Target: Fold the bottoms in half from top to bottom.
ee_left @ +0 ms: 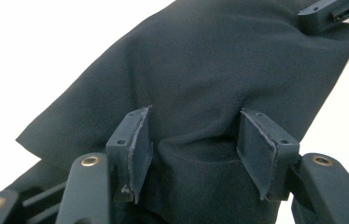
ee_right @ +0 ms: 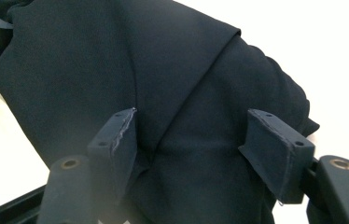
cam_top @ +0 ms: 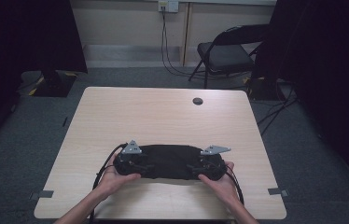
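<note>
L gripper [ee_left: 193, 154] at cloth's [cam_top: 168, 161] left end, fingers [ee_left: 135, 149] spread, fold bulging between, prob. not pinched. Cloth lies folded near tabletop's [cam_top: 163, 112] front edge. R gripper [ee_right: 196, 154] likewise spread at right end: looks like release after folding.

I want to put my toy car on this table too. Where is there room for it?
The far half of the table is bare, from the black cloth back to the small round hole. Bare strips also flank the cloth at the left and right edges. The near middle is crowded: both hands, the left gripper and the right gripper meet the cloth there.
</note>
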Action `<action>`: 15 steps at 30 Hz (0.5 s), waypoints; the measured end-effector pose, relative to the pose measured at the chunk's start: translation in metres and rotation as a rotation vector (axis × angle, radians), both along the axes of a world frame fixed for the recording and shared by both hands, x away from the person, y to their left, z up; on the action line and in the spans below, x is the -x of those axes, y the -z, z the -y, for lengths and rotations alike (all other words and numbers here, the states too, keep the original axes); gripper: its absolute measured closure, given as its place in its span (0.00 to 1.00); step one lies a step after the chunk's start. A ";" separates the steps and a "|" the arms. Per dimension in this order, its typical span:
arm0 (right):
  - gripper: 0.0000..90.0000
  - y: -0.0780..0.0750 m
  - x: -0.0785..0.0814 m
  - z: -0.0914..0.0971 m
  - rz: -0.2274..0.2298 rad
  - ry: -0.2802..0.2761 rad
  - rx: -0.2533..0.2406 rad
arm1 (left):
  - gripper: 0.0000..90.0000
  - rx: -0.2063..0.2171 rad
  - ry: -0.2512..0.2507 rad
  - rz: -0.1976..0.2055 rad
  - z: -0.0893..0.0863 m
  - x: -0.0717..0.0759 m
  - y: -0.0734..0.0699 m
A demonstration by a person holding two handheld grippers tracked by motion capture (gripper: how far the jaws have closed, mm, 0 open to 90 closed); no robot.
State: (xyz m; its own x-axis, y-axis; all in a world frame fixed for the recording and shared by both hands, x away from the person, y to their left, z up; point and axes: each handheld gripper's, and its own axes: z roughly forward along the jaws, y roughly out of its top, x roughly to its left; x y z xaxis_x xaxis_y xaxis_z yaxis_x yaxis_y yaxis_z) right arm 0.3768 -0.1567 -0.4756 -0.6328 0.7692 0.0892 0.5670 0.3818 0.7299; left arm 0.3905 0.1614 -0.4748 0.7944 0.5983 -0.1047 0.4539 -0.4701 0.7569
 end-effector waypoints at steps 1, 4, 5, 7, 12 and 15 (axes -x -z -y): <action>0.38 0.003 -0.004 -0.001 -0.001 -0.004 -0.006 | 0.49 0.000 -0.012 0.003 -0.001 -0.002 0.001; 0.38 0.010 -0.016 0.000 -0.033 -0.001 -0.073 | 0.48 0.027 -0.022 0.020 -0.007 -0.011 0.007; 0.38 0.010 -0.017 0.000 -0.028 -0.003 -0.070 | 0.48 0.026 -0.024 0.024 -0.008 -0.014 0.007; 0.38 0.009 -0.020 -0.003 -0.014 -0.002 -0.053 | 0.48 0.026 -0.031 0.026 -0.007 -0.014 0.008; 0.37 0.005 -0.018 -0.002 0.022 -0.006 -0.046 | 0.46 0.031 -0.055 0.020 -0.008 -0.017 0.000; 0.36 -0.005 -0.017 0.000 0.038 -0.003 -0.048 | 0.42 0.047 -0.061 0.040 -0.008 -0.018 -0.009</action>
